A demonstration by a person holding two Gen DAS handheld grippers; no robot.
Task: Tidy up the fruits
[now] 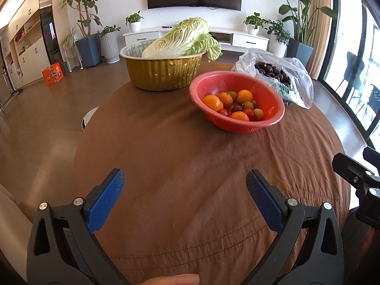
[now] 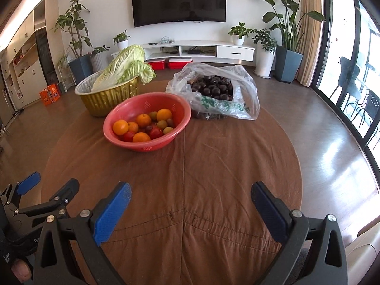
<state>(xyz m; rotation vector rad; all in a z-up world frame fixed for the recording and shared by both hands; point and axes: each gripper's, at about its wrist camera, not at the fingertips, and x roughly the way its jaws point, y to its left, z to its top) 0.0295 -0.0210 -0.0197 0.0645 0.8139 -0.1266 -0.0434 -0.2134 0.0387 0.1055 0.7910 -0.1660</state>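
Note:
A red colander bowl [image 1: 273, 105] [image 2: 123, 105] sits on the round brown-clothed table [image 1: 190, 178] [image 2: 213, 166]. It holds several oranges [image 1: 211, 102] [image 2: 120, 127] and small red and green fruits [image 1: 249, 112] [image 2: 155, 132]. My left gripper [image 1: 185, 185] is open and empty over the near part of the table, well short of the bowl. My right gripper [image 2: 191, 196] is open and empty too, near the table's front edge. The left gripper also shows at the left edge of the right wrist view [image 2: 51, 185].
A gold foil tub [image 1: 163, 71] [image 2: 109, 97] with a napa cabbage [image 1: 178, 39] [image 2: 123, 65] stands behind the bowl. A clear plastic bag of dark chestnuts [image 1: 275, 71] [image 2: 213, 87] lies to the bowl's right. Plants, a TV cabinet and windows ring the room.

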